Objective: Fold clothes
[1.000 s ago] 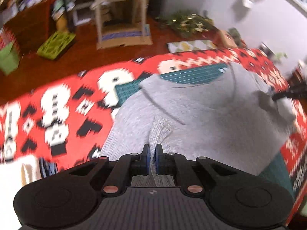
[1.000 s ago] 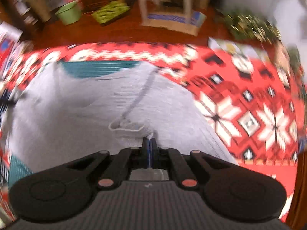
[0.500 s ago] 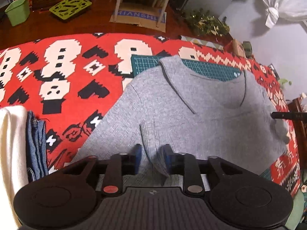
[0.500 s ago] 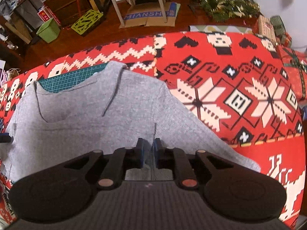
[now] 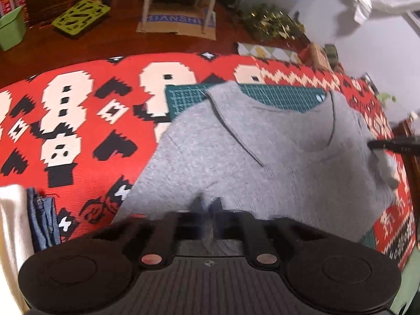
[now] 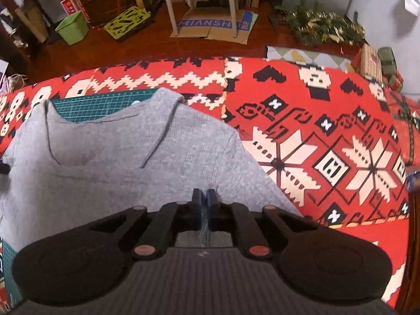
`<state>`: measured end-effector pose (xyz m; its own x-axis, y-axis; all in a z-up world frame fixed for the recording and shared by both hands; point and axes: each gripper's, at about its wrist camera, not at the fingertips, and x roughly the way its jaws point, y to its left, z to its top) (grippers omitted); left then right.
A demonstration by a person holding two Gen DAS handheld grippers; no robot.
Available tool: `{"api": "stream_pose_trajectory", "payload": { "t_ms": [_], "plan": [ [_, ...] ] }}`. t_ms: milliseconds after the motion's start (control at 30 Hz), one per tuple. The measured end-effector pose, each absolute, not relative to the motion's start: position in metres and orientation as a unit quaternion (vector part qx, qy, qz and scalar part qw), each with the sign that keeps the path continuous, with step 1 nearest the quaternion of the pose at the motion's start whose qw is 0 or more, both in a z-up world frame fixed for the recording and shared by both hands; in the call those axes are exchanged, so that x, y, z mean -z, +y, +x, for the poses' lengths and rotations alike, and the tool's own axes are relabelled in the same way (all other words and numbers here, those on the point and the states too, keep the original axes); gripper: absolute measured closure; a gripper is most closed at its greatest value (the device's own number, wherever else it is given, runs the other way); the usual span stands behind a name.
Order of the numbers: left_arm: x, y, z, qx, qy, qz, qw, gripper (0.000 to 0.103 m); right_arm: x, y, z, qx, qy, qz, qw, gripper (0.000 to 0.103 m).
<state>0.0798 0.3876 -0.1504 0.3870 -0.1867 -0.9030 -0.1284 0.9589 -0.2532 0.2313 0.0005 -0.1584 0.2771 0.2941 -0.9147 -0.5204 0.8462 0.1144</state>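
While lying flat on the patterned cloth, the garment is filling the centre of both wrist views.
Sweater: grey knit sweater [image 5: 262, 162] is resting front-up, its neckline [image 6: 105, 123] pointing away from both cameras and overlapping the green cutting mat [image 5: 275, 95].
Left gripper: left gripper [image 5: 208, 207] is hovering at the near hem of the sweater; motion blur is smearing its fingers, which are appearing close together, and whether they are pinching fabric cannot be told.
Right gripper: right gripper [image 6: 204, 199] is sitting over the near part of the sweater, its blue-padded fingers [image 6: 197, 204] standing with only a narrow gap between them; no fabric is showing in the gap.
Support: red, white and black tablecloth [image 6: 315, 144] is lying under the mat and the sweater.
Neighbours: folded blue denim [image 5: 43, 218] and a white cloth [image 5: 13, 223] are lying at the left edge, apart from the sweater.
Background: green bin [image 6: 72, 27] and flattened cardboard [image 6: 215, 26] are sitting on the wooden floor beyond the table.
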Motion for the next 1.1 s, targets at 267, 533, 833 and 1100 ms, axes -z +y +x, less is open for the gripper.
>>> {"api": "stream_pose_trajectory", "payload": {
  "t_ms": [267,533,833,1100],
  "plan": [
    [0.102,0.385,0.068,0.019,0.509,-0.102,0.854,0.099,0.106,-0.008,0.222,-0.276,0.496,-0.099,0.818,0.100],
    [0.091,0.394,0.089,0.007,0.490,-0.070,0.869,0.099,0.098,-0.004,0.239,-0.267,0.479,-0.089,0.831,0.100],
    [0.125,0.393,0.109,-0.015,0.505,-0.044,0.862,0.099,0.128,0.003,0.256,-0.249,0.489,-0.081,0.832,0.100],
    [0.136,0.395,0.107,-0.037,0.515,-0.049,0.855,0.075,0.137,-0.018,0.257,-0.236,0.513,-0.048,0.824,0.090]
  ]
}}
